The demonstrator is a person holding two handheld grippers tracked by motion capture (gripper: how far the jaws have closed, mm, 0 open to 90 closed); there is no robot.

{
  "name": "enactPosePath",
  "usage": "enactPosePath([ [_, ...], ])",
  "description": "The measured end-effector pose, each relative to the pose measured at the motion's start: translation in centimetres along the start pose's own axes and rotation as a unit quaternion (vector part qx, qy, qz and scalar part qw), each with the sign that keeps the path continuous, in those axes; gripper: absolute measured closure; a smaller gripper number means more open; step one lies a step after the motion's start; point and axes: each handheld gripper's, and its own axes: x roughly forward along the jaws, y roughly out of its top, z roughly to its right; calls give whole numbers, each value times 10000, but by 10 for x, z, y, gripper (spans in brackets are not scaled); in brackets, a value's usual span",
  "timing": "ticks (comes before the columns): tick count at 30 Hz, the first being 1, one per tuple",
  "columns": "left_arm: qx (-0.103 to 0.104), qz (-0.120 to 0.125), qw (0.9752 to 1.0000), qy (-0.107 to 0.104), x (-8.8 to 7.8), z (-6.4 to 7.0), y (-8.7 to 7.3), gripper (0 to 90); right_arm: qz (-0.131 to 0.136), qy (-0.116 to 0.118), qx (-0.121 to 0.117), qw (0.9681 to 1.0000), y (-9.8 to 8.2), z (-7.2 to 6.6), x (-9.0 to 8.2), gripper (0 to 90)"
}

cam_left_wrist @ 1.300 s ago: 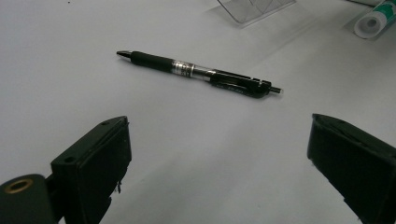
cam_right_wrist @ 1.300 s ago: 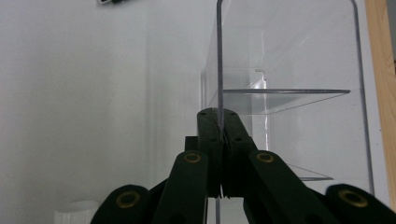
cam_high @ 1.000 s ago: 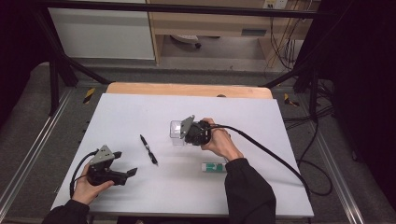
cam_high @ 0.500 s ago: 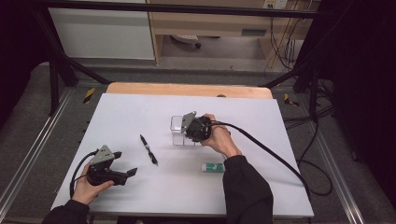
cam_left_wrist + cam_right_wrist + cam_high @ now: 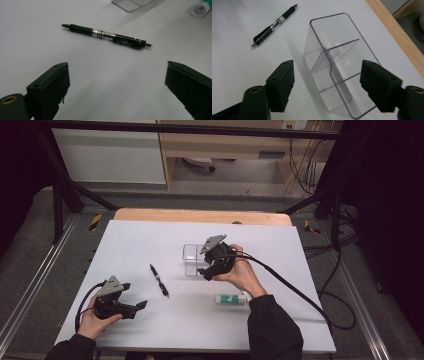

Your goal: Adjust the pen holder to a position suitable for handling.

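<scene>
A clear plastic box with inner dividers stands on the white table, seen close up as the clear box. My right gripper hovers at its right side. Its jaws have just been opening and now straddle the box without touching it; in its own view the right gripper is open. A black pen lies left of the box, also seen as the pen and the pen. My left gripper rests open at the front left, and the left gripper faces the pen.
A white tube with a green label lies in front of the right hand, its end showing as the tube. The table's wooden far edge runs behind the box. A black cable trails right from the right gripper.
The right gripper's jaws have spread apart off the clear box, and the hand has drawn slightly back and up. The left gripper, pen and tube have stayed put.
</scene>
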Motion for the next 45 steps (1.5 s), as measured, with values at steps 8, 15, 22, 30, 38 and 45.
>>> enactPosePath([
  [8,5,-46,10000,17,1,0,0,52,32,-89,385,9992,-12,-14,-8,84],
  [15,-20,-50,10000,8,1,0,0,47,109,2,870,9961,-28,-25,-5,46],
  [22,-15,-96,10000,12,1,1,-1,47,125,127,1042,9944,-33,-42,8,28],
  [30,-38,-107,9999,6,1,0,-2,46,418,206,1417,9888,-32,-53,19,34],
  [38,-37,-122,9999,-9,1,1,-1,47,569,271,1565,9857,-23,-65,35,55],
  [45,-14,-118,9999,-16,1,1,-1,47,448,285,1582,9860,-13,-72,50,56],
])
